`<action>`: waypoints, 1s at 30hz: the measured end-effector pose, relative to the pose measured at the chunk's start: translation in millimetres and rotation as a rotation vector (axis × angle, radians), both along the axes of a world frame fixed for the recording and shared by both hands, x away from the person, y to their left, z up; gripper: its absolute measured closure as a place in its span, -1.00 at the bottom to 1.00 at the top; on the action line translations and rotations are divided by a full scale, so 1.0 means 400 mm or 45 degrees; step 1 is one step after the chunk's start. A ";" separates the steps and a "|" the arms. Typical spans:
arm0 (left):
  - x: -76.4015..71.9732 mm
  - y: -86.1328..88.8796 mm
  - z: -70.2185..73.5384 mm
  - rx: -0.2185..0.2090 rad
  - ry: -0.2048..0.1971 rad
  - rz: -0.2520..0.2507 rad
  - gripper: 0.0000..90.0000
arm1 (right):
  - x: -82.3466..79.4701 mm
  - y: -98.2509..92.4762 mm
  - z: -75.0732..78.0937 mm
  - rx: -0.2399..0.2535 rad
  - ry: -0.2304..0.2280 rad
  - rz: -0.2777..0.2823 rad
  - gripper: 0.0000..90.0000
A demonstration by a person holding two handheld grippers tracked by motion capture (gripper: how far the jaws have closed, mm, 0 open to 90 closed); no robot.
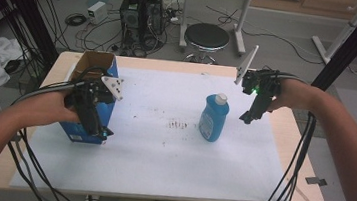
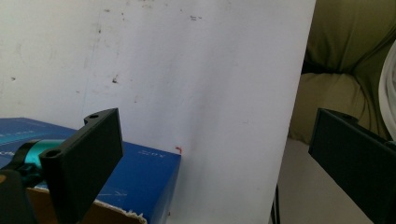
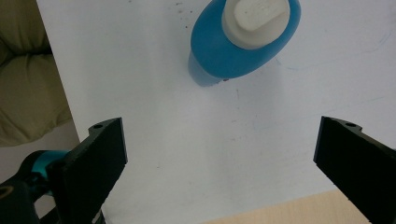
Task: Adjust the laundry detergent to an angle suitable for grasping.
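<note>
The blue bottle [image 1: 214,118] stands upright just ahead of the right gripper [image 1: 246,117], whose jaws are spread wide and empty, nearer than the left.

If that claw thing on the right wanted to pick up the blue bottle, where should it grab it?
Probably around the body of the upright blue plastic bottle, below its white cap, coming in level from the right gripper's side. The body looks oval from above, so closing across its narrower width should hold best.
</note>
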State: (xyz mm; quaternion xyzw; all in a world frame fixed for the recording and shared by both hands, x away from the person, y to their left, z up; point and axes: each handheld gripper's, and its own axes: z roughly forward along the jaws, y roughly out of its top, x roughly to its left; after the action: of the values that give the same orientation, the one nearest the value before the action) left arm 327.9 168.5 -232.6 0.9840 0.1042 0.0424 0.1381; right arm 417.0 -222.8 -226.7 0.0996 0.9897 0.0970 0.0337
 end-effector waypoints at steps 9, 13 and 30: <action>-0.003 0.009 -0.003 -0.009 -0.008 0.017 -0.93 | -0.004 0.004 -0.002 0.014 -0.006 -0.002 -0.96; -0.009 0.009 -0.007 -0.030 -0.004 0.036 -0.93 | -0.007 0.005 0.000 0.006 -0.009 0.001 -0.96; -0.015 0.003 0.001 -0.010 -0.030 0.020 -0.93 | -0.027 -0.011 0.006 -0.003 -0.037 -0.020 -0.96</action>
State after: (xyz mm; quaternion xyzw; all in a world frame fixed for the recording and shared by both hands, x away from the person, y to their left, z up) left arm 321.8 169.5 -232.2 0.9820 0.1106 0.0546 0.1428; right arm 406.3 -227.4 -224.5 0.1060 0.9884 0.0970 0.0490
